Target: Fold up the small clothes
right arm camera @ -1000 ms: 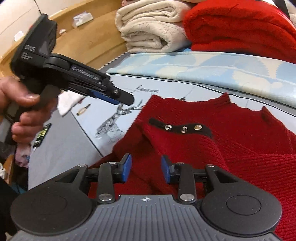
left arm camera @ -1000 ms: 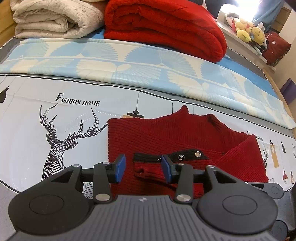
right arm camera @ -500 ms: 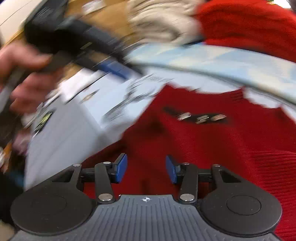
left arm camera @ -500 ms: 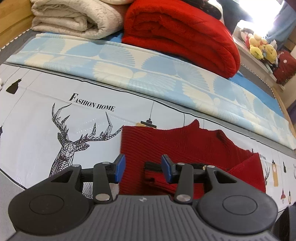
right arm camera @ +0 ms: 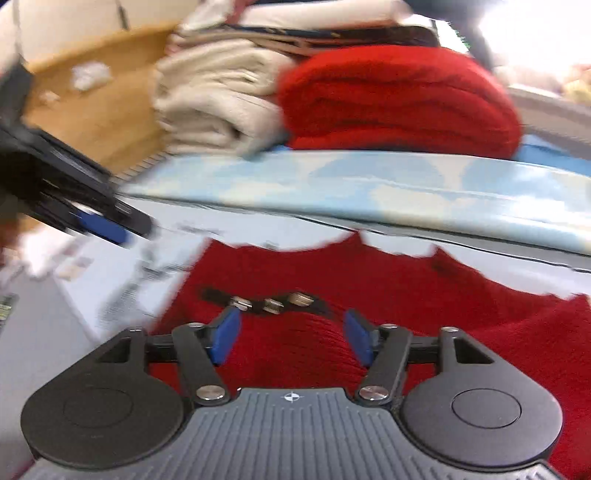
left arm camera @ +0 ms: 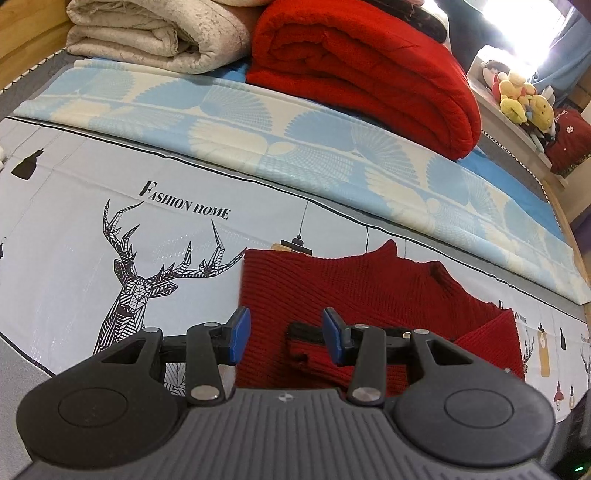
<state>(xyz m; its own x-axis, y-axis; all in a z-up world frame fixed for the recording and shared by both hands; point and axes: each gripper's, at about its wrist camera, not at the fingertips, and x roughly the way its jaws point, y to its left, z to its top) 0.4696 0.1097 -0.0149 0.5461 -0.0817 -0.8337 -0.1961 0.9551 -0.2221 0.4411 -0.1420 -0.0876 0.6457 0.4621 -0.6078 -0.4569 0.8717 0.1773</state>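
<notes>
1. The left gripper hangs over the near left edge of the red knitted sweater, its blue pads partly spread and pinching nothing; knit shows in the gap between them without being pressed.
2. The right gripper hovers over the near part of the same sweater. Its jaws have just been opening and now stand wide apart, with only loose knit below them and no pad pressing on it.
3. The sweater lies flat on a pale printed sheet, one sleeve folded across its body. A black strap with metal snaps lies on the sweater, just beyond the right gripper's pads.
4. Left of the sweater, the sheet carries a line-drawn stag and the words "FASHION HOME".
5. Beyond the sweater runs a light blue and cream patterned cloth, laid as a long band across the bed.
6. Behind that band sit a folded beige blanket and, to the right of it, a thick folded red blanket.
7. Far right of the red blanket, plush toys sit on a ledge under a washed-out bright window.
8. The right wrist view is smeared by motion: the left gripper shows at its left edge as a dark blur, and the wooden wall behind it is indistinct.
9. The sweater's near hem is hidden under both gripper bodies.
</notes>
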